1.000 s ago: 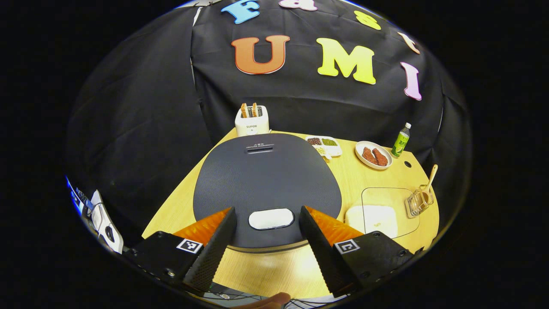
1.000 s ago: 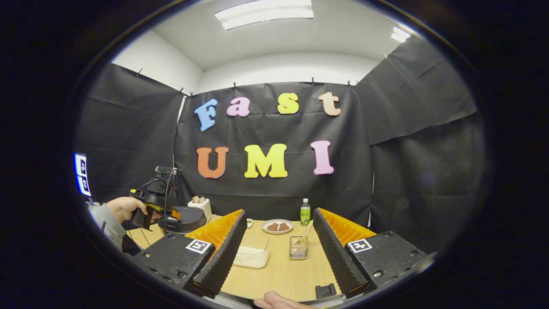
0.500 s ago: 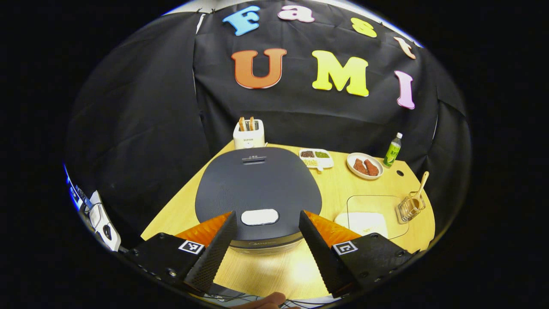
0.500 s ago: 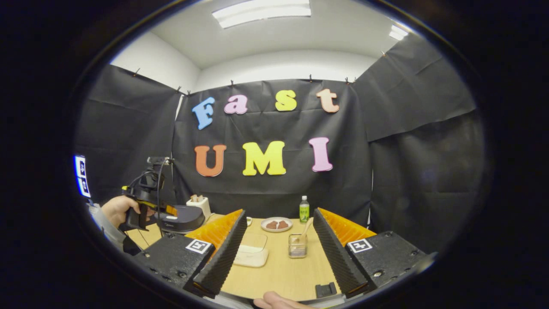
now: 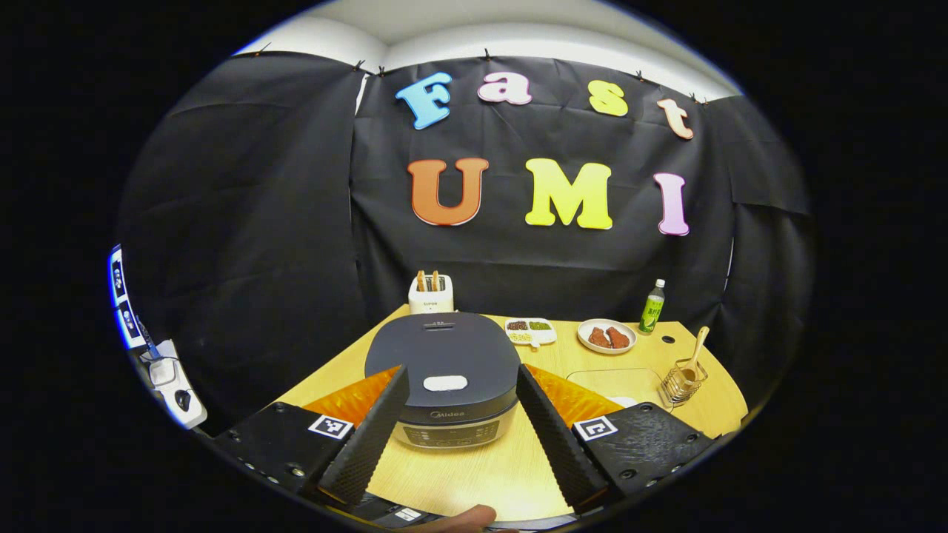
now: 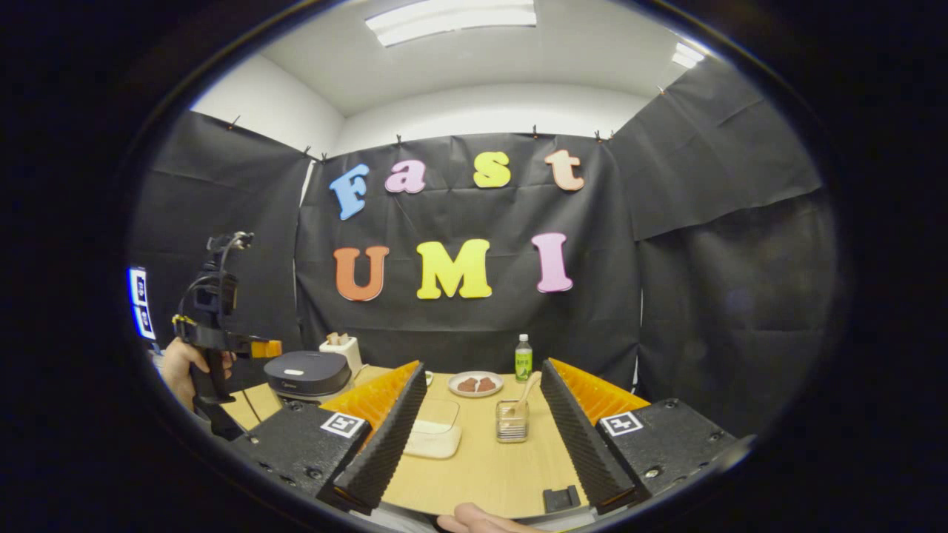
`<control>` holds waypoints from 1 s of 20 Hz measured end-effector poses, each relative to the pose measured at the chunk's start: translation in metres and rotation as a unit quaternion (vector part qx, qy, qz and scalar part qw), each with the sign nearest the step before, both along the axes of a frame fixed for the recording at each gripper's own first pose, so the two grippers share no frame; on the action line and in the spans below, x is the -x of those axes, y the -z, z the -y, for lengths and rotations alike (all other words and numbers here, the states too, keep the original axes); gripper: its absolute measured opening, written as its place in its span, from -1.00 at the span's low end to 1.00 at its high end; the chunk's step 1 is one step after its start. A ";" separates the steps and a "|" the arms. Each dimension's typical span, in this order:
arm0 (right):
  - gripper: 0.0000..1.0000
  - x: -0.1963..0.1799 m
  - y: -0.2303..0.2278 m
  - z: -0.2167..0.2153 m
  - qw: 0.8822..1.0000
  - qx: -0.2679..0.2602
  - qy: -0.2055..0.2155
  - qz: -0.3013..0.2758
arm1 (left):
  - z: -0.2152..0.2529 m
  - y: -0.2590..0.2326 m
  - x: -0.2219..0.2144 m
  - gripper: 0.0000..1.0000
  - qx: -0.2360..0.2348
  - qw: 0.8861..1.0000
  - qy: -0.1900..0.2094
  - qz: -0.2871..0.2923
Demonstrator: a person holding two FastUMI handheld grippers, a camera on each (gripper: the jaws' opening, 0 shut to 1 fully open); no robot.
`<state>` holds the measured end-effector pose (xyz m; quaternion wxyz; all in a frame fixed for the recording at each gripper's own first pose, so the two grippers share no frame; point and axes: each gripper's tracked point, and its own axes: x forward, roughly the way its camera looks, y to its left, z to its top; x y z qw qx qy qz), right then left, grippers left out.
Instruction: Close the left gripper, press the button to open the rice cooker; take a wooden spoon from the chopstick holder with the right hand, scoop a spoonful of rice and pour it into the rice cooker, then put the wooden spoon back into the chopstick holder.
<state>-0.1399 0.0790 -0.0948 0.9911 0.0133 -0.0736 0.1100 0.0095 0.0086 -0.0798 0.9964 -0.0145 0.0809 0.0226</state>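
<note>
Judging from the closed lid, no step is complete: the rice cooker point(image 5: 443, 377) sits low-centre on the tabletop point(image 5: 474, 474), button point(image 5: 445, 383) unpressed. Both the left tool point(image 5: 459, 433) and right tool point(image 6: 481, 437) gape wide, empty. The wooden spoon point(image 6: 524, 391) stands in the chopstick holder point(image 6: 511, 428), centre frame.

Looks like a recording booth dressed up as a kitchen: black cloth pinned up as walls under office ceiling lights point(image 6: 453, 16), plus a wooden table point(image 5: 489, 474) with a rice cooker point(image 5: 444, 370), toaster point(image 5: 431, 294) and plate of food point(image 5: 606, 337).
</note>
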 end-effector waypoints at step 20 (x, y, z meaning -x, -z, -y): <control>0.99 0.005 -0.010 0.034 0.999 -0.001 0.038 0.009 | 0.043 -0.050 0.151 0.87 0.004 0.990 0.042 0.136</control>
